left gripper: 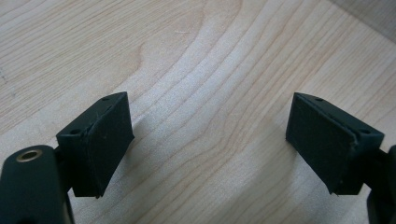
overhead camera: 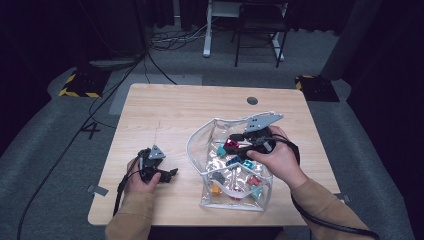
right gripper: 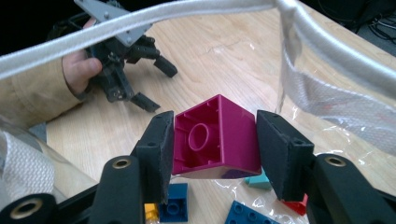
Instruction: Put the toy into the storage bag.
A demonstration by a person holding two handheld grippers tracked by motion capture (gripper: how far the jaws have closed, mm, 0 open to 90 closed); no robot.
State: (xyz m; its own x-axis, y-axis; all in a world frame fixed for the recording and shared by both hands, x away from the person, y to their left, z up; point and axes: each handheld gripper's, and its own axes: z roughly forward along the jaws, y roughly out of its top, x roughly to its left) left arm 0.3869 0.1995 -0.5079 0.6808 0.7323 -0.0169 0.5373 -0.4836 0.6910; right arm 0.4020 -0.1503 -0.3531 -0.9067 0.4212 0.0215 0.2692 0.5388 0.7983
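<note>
High view: a person sits at the wooden table [overhead camera: 165, 107]. The right gripper [overhead camera: 240, 143] is lowered into the mouth of a clear zip pouch [overhead camera: 200, 165] with a magenta block [overhead camera: 232, 145] in its jaws. Other coloured blocks [overhead camera: 235, 162] lie in the bottom of the pouch. The left gripper [overhead camera: 165, 175] rests on the table well to the left of the pouch, apart from it.

Left gripper view: jaws spread wide, nothing between them, bare wood grain underneath.

Right gripper view: both pads [right gripper: 159, 154] press on opposite sides of the magenta block, hollow underside facing the camera, block tilted. It hangs above blue blocks [right gripper: 173, 209], a teal block [right gripper: 259, 181] and a red block [right gripper: 297, 207] on the pouch floor. The pouch's pale rim [right gripper: 140, 21] arcs overhead; the left gripper sits beyond it on the table.

Judgement on the step: the block looks ready to be dropped in. Best to go lower first, so it lands among the others rather than bouncing, and to keep the jaws off the soft rim, since the pouch is unheld and could drag. Spread the jaws fully, then lift straight up through the opening.
</note>
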